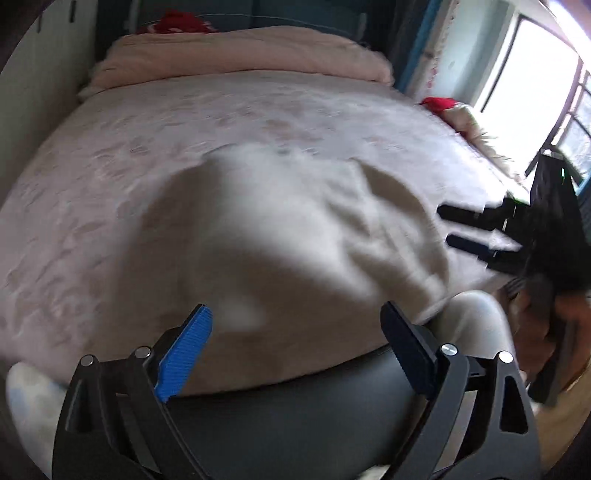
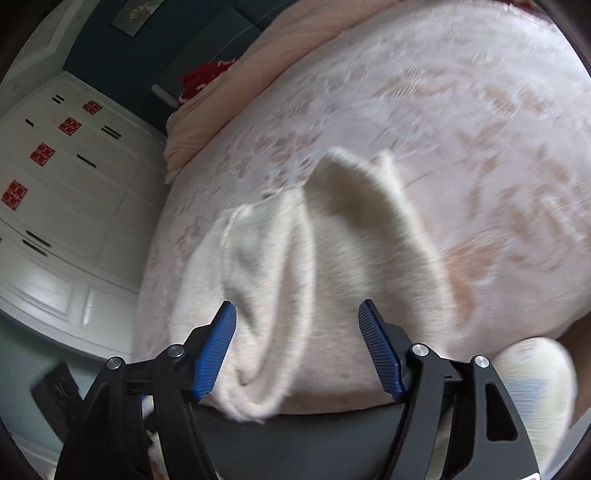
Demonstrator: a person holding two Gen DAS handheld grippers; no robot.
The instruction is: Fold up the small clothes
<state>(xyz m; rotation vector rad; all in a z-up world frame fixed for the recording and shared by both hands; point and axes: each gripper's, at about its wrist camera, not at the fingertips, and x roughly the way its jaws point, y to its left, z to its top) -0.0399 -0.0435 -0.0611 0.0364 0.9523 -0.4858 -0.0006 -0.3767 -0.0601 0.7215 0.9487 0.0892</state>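
A small cream-white fuzzy garment [image 1: 280, 229] lies rumpled on the pink patterned bed [image 1: 110, 177], near the bed's front edge. In the right wrist view the garment [image 2: 314, 258] shows raised folds and hangs slightly over the edge. My left gripper [image 1: 295, 332] is open and empty, just above the garment's near side. My right gripper [image 2: 297, 328] is open and empty over the garment's near edge. It also shows in the left wrist view [image 1: 448, 227], at the garment's right side. Both views are blurred by motion.
A folded pink quilt [image 1: 240, 51] lies at the head of the bed, with a red item [image 1: 177, 22] behind it. A window [image 1: 535, 92] is at the right. White cupboards [image 2: 66, 184] stand left of the bed. The bed's dark front edge [image 1: 295, 413] is close below.
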